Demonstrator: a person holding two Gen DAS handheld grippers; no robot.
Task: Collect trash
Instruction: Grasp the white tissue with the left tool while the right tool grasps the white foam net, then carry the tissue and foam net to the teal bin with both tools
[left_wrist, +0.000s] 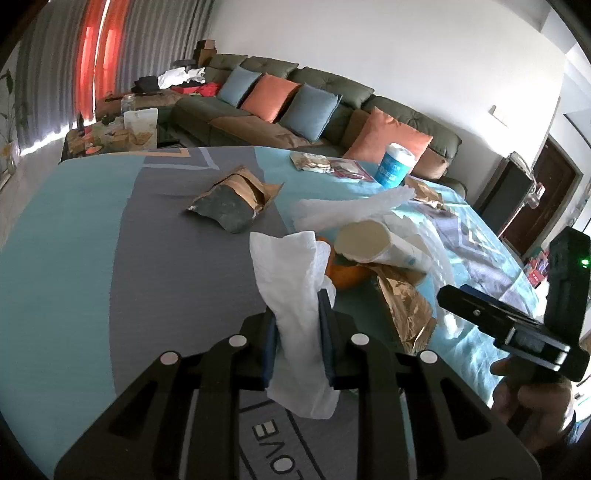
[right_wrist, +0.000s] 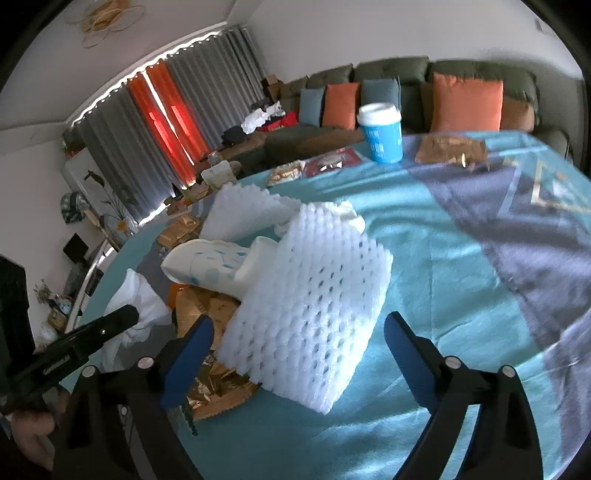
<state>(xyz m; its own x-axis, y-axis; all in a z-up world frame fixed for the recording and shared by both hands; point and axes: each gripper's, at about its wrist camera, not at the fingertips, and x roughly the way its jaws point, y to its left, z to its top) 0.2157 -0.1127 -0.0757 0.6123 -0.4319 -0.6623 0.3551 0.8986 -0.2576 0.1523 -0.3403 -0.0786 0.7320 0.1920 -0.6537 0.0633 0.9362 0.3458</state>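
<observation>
While crumpled and white, tissue (left_wrist: 295, 295) sits pinched between left tongs (left_wrist: 297, 314).

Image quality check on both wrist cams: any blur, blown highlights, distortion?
Left wrist view: sharp, tissue crisp in the left gripper; red curtain gap glows, strong fisheye bending with dark corners. Right wrist view: softer, blue cup and the cloth's right side smeared by motion; foam net fairly clear; same barrel distortion.

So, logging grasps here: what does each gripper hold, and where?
Left gripper pinches the white tissue around its middle. Right gripper holds nothing.
</observation>
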